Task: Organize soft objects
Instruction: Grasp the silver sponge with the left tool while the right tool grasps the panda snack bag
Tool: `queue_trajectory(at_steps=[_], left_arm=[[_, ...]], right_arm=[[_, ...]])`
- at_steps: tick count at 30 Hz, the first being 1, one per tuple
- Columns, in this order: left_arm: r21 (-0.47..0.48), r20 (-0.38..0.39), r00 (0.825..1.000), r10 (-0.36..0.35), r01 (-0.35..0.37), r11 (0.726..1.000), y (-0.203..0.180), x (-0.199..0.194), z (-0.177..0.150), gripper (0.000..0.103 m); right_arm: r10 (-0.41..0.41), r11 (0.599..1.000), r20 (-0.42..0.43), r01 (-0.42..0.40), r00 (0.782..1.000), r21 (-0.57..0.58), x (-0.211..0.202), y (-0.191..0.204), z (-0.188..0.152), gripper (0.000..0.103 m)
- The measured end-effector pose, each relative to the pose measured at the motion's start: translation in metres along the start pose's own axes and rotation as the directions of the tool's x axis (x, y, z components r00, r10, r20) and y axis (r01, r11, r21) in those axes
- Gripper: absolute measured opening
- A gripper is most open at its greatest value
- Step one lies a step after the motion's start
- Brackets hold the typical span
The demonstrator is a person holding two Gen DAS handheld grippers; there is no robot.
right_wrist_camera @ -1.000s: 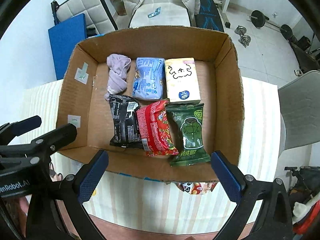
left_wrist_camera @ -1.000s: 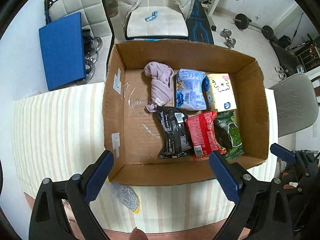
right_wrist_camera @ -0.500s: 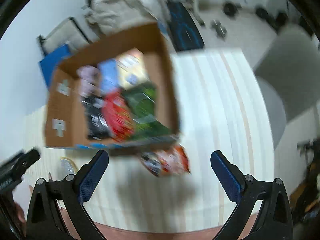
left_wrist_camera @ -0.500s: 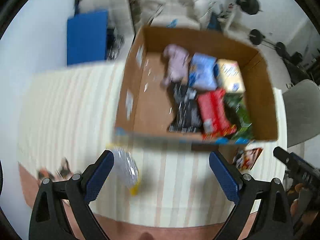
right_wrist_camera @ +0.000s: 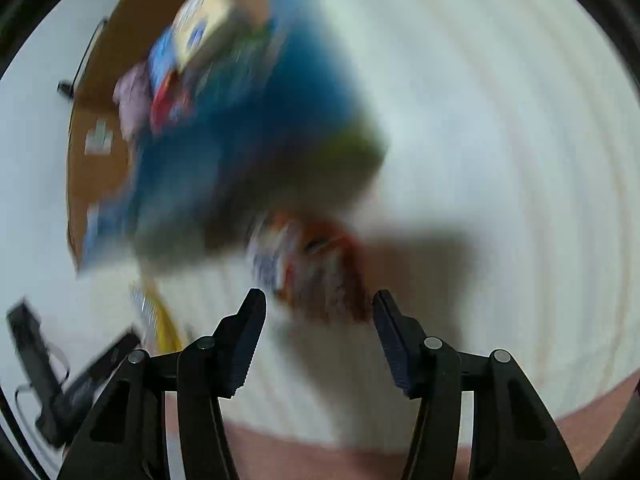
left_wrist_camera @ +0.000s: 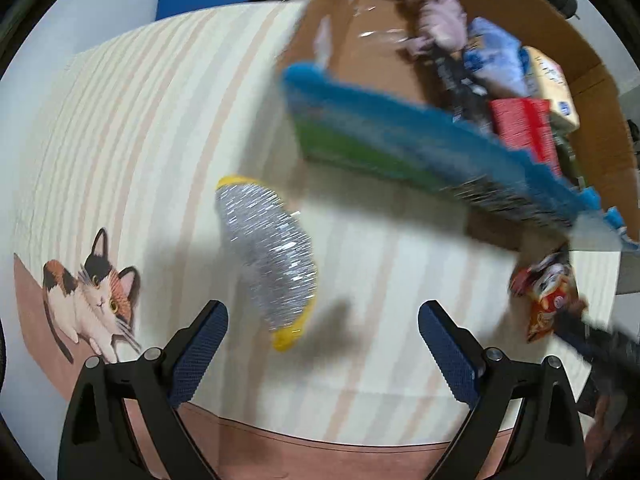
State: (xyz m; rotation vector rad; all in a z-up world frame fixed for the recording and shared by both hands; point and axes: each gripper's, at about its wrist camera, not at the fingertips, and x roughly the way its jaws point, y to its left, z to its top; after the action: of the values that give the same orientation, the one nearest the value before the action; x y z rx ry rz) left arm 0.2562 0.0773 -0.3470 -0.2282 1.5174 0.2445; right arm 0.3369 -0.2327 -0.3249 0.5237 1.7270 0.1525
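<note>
The striped tablecloth (left_wrist_camera: 120, 128) covers the table. The cardboard box (left_wrist_camera: 592, 60), at 1 o'clock in the left wrist view, holds packets and a pink cloth (left_wrist_camera: 438, 12). The silver pouch (left_wrist_camera: 268, 264) lies before the box, long axis running 11 to 5 o'clock. The red snack packet (right_wrist_camera: 316, 268) lies blurred beside the box corner. The left gripper (left_wrist_camera: 322, 354) stands released above the pouch. The right gripper (right_wrist_camera: 319, 340) has just been closing; its jaws, still apart, clasp nothing, the packet just ahead.
</note>
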Motion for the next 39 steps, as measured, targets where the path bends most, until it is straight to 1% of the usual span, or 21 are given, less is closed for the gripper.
queue_trajectory(at_steps=[2,3,4,5,6,7,8,9,14,16,17,18,20,23,24,26,28,30,35,37,39], left_arm=[[-0.009,-0.015,1.0,0.012,-0.013,1.0,0.011,0.006,-0.005,0.098],[-0.013,-0.02,1.0,0.017,-0.017,1.0,0.016,0.008,-0.006,0.098],[-0.019,-0.027,0.999,0.022,-0.023,1.0,0.022,0.011,-0.008,0.098],[-0.024,-0.031,0.999,0.024,-0.025,0.999,0.027,0.012,-0.009,0.098],[-0.03,-0.036,0.999,0.026,-0.027,0.999,0.031,0.014,-0.01,0.098],[-0.036,-0.04,0.999,0.029,-0.031,0.999,0.035,0.016,-0.01,0.098],[-0.045,-0.045,0.999,0.025,-0.027,0.999,0.039,0.019,-0.009,0.098],[-0.049,-0.05,0.999,0.013,-0.015,0.999,0.042,0.021,-0.008,0.098],[-0.078,-0.093,0.994,-0.057,0.05,0.996,0.058,0.038,0.005,0.098],[-0.075,-0.108,0.992,-0.071,0.063,0.995,0.06,0.046,0.011,0.098],[-0.062,-0.123,0.989,-0.077,0.07,0.996,0.059,0.053,0.014,0.098],[-0.049,-0.137,0.987,-0.08,0.074,0.996,0.056,0.058,0.016,0.098],[-0.022,-0.168,0.982,-0.08,0.078,0.997,0.051,0.07,0.02,0.098],[-0.023,-0.182,0.974,-0.132,0.13,0.991,0.045,0.081,0.02,0.096],[-0.024,-0.168,0.977,-0.129,0.127,0.992,0.042,0.082,0.019,0.092],[0.004,-0.124,0.986,-0.107,0.108,0.994,0.036,0.075,0.011,0.072],[0.053,-0.118,0.989,-0.088,0.095,0.994,0.03,0.071,-0.003,0.04],[0.078,-0.133,0.987,-0.087,0.098,0.992,0.02,0.066,-0.021,0.027],[0.145,-0.147,0.987,-0.068,0.089,0.985,0.006,0.063,-0.076,0.022],[0.161,-0.162,0.985,-0.066,0.092,0.983,-0.001,0.065,-0.089,0.022],[0.175,-0.175,0.983,-0.056,0.087,0.981,-0.01,0.067,-0.096,0.022]], right_arm=[[0.034,0.999,-0.055,-0.036,0.998,-0.029,0.006,0.012,-0.024,0.06],[0.001,0.998,-0.047,-0.005,0.999,-0.07,0.004,0.02,-0.033,0.065],[-0.036,0.994,-0.021,0.033,0.999,-0.109,0.0,0.026,-0.037,0.07],[-0.117,0.978,0.046,0.123,0.992,-0.168,-0.008,0.036,-0.042,0.084],[-0.178,0.959,0.106,0.197,0.978,-0.202,-0.013,0.042,-0.044,0.091],[-0.221,0.942,0.151,0.251,0.964,-0.222,-0.016,0.049,-0.043,0.091],[-0.283,0.914,0.202,0.328,0.937,-0.239,-0.017,0.055,-0.04,0.091],[-0.302,0.905,0.215,0.35,0.929,-0.242,-0.015,0.061,-0.036,0.091],[-0.364,0.883,0.182,0.401,0.913,-0.245,0.017,0.075,-0.003,0.091],[-0.392,0.866,0.178,0.427,0.903,-0.259,0.029,0.081,0.002,0.09],[-0.398,0.861,0.182,0.435,0.899,-0.263,0.033,0.083,0.002,0.085],[-0.41,0.853,0.182,0.446,0.894,-0.27,0.037,0.084,0.001,0.071],[-0.42,0.849,0.156,0.448,0.894,-0.28,0.046,0.085,-0.003,0.055],[-0.4,0.861,0.129,0.42,0.907,-0.285,0.049,0.082,-0.012,0.055],[-0.387,0.87,0.11,0.402,0.916,-0.285,0.049,0.079,-0.016,0.055],[-0.355,0.891,0.071,0.36,0.932,-0.277,0.047,0.072,-0.024,0.055],[-0.327,0.906,0.042,0.326,0.944,-0.271,0.044,0.061,-0.035,0.054],[-0.307,0.918,0.009,0.299,0.952,-0.262,0.043,0.051,-0.048,0.055],[-0.279,0.935,-0.047,0.26,0.959,-0.241,0.036,0.022,-0.082,0.055],[-0.274,0.937,-0.061,0.252,0.96,-0.243,0.039,0.018,-0.086,0.058],[-0.293,0.929,-0.034,0.276,0.956,-0.245,0.036,0.013,-0.092,0.084]])
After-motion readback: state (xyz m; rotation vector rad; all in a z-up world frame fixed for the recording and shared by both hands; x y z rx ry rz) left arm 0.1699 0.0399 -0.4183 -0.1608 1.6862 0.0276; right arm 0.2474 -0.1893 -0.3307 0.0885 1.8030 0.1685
